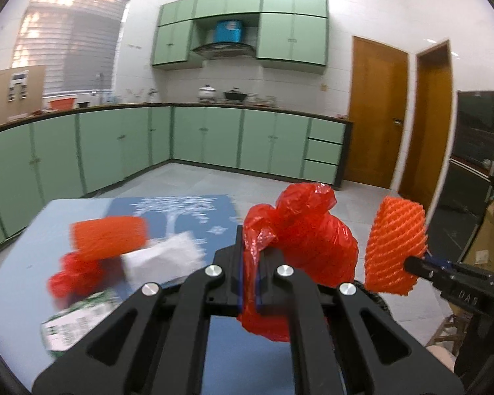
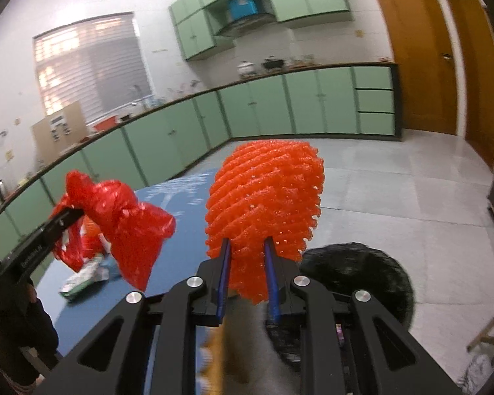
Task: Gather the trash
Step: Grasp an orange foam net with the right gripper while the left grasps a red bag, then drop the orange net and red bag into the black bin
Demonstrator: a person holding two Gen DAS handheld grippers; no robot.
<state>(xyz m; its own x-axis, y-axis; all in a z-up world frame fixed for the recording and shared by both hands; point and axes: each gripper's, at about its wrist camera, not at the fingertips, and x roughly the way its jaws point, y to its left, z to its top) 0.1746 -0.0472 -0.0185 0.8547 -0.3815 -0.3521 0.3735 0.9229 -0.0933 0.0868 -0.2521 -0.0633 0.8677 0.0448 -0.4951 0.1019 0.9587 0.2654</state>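
both grippers are hanging past the counter's right edge, the left gripper pinching a red bag and the right gripper clamping a foam net upright, nearer the black bin lying below to its right.

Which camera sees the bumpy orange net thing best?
The right wrist view. There the orange foam net fills the middle, pinched by the right gripper, its mesh sharp and close. The left wrist view shows the same net smaller at the right side, with its lower edge partly hidden by that gripper.
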